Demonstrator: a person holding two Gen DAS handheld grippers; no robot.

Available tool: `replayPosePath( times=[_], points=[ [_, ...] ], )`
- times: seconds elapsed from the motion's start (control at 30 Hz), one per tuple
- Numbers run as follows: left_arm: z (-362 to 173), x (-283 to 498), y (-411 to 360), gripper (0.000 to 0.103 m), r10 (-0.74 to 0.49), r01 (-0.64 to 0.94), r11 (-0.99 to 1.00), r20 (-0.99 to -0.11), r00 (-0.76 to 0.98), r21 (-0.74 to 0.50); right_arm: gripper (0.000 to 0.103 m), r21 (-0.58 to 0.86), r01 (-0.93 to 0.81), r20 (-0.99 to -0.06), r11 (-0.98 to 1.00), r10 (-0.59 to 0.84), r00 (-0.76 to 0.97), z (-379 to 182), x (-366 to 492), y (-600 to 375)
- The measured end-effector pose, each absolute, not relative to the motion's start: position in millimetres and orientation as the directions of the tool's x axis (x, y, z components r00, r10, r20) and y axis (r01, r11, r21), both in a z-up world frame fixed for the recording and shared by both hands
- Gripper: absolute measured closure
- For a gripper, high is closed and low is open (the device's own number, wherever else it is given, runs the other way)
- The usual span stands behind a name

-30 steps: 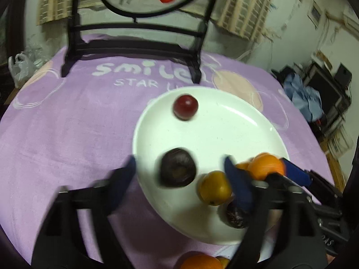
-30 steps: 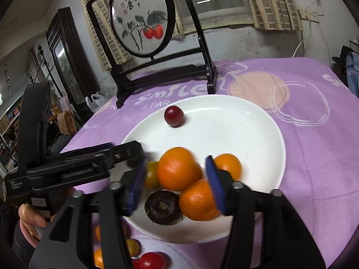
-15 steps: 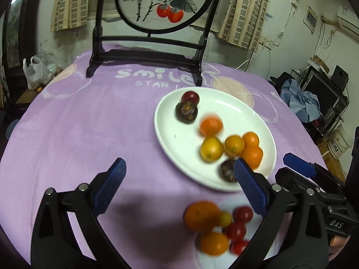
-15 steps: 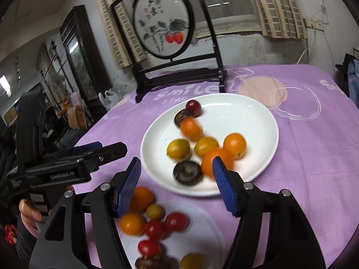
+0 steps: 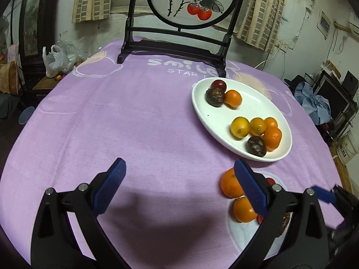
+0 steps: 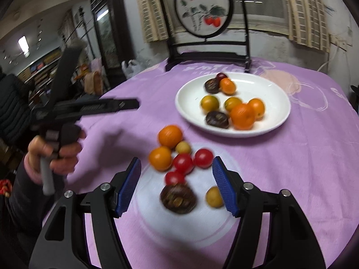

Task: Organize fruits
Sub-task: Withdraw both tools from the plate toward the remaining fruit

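- Both grippers have pulled back from the white plate [image 6: 278, 121] since a second ago — then their fingers straddled fruit on it, now they hang short of it, over the purple cloth [image 5: 125, 121].
- The left gripper [image 5: 179, 188] has its jaws spread wide with nothing between them, only bare cloth below, to the left of the plate.
- The right gripper [image 6: 177, 186] is likewise wide open and empty, poised over the loose pile just short of the plate.
- On the plate, the orange [image 6: 227, 86] has rolled to the far side beside a dark fruit [image 6: 211, 86]; the other oranges and yellow fruit cluster at the near side.
- Short of the plate lie two oranges, red tomatoes [image 6: 203, 158], a large dark fruit [image 6: 178, 198] and small yellow ones — not yet moved.
- Judging by this, one drop-off is done and the next pick likely comes from that pile.
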State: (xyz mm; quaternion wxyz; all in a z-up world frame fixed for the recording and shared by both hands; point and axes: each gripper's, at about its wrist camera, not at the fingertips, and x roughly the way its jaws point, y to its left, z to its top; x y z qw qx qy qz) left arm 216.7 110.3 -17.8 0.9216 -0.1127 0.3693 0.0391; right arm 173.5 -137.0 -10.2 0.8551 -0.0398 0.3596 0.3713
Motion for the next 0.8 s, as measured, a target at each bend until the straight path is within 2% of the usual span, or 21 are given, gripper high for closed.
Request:
replayPosePath(
  times=[0.27, 0.43, 0.57, 0.7, 0.8],
  points=[
    [-19.5, 217.2, 105.7, 0.004, -0.018, -0.141, 0.976, -0.701, 0.713, -0.168, 0.039, -0.002, -0.700, -0.710, 0.714, 0.492, 0.504, -29.4, 160.7, -115.5],
    [-20.9, 217.0, 101.8, 0.004, -0.022, -0.127, 0.979, -0.708, 0.706, -0.157, 0.040, -0.018, -0.724, -0.748, 0.689, 0.472, 0.467, -44.4, 160.8, -108.7],
    [-21.6, 217.0, 101.0, 0.004, -0.034, -0.120, 0.979, -0.715, 0.699, -0.164, 0.047, -0.028, -0.725, -0.765, 0.688, 0.453, 0.458, -52.4, 163.4, -105.6],
    [-20.3, 215.7, 100.6, 0.004, -0.035, -0.115, 0.980, -0.709, 0.705, -0.162, 0.059, -0.026, -0.714, -0.776, 0.700, 0.436, 0.456, -56.6, 167.4, -107.8],
    [-19.6, 215.1, 101.0, 0.004, -0.034, -0.115, 0.980, -0.707, 0.707, -0.162, 0.061, -0.025, -0.717, -0.775, 0.697, 0.439, 0.454, -55.7, 167.6, -108.1]
  ],
)
